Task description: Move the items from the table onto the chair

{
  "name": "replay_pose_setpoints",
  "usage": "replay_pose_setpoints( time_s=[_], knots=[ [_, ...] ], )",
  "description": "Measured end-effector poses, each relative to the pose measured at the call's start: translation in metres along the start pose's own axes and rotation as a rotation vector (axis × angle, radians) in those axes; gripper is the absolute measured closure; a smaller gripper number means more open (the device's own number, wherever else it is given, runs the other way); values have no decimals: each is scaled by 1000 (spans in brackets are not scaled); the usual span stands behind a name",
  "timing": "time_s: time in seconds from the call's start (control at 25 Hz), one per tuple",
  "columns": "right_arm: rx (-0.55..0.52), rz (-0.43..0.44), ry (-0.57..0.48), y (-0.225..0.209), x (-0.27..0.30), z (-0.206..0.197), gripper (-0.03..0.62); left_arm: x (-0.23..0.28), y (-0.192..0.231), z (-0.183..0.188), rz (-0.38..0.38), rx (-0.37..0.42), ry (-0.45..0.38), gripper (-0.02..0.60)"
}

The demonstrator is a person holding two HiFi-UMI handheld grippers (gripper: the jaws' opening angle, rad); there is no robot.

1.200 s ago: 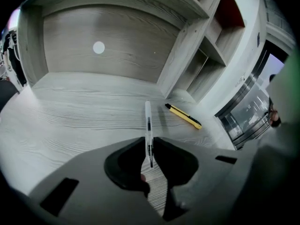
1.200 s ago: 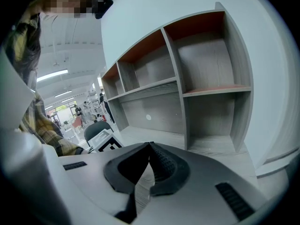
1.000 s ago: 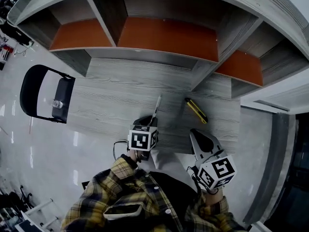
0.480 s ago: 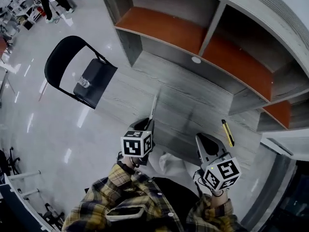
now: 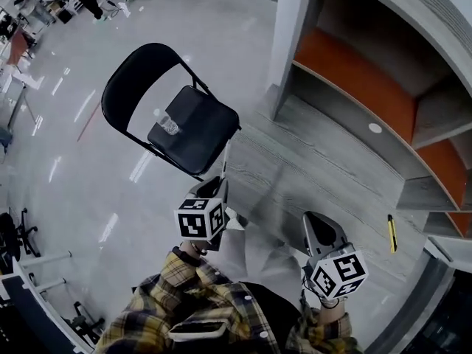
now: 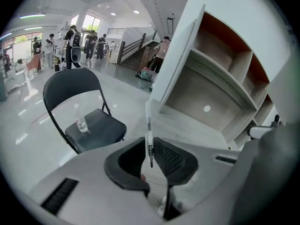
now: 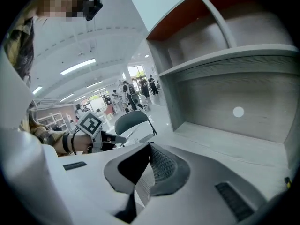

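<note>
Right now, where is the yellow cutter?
In the head view, the yellow cutter lies on the grey table at the far right, just right of the right gripper and apart from it.

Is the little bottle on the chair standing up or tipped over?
Standing up: the bottle rests on its base on the chair, cap on top.

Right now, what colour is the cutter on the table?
Cutter: yellow, clearest in head view.

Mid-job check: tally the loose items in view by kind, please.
Water bottle: 1, on the chair seat
White pen: 1, in the left gripper jaws
Yellow utility knife: 1, on the table
Total: 3
</note>
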State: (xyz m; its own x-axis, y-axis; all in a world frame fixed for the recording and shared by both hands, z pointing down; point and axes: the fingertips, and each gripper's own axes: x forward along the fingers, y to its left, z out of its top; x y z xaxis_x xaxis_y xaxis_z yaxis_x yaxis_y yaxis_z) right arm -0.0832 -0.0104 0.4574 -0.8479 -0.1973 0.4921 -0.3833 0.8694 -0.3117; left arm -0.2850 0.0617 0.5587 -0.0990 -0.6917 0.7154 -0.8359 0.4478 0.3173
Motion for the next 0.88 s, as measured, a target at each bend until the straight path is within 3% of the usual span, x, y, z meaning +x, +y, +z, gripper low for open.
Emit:
replay_pose_setpoints(
  time_s=[0.16, 0.36, 0.88],
  knots=[
    [-5, 3, 28, 26, 58, 1, 577, 14, 76, 21, 30, -11, 1, 522],
    [12, 1, 91, 37, 121, -14, 577, 62, 154, 14, 67, -28, 63, 522],
    [-10, 79, 157, 35, 224, -31, 577, 220, 283, -89, 149, -19, 304, 522]
  ],
)
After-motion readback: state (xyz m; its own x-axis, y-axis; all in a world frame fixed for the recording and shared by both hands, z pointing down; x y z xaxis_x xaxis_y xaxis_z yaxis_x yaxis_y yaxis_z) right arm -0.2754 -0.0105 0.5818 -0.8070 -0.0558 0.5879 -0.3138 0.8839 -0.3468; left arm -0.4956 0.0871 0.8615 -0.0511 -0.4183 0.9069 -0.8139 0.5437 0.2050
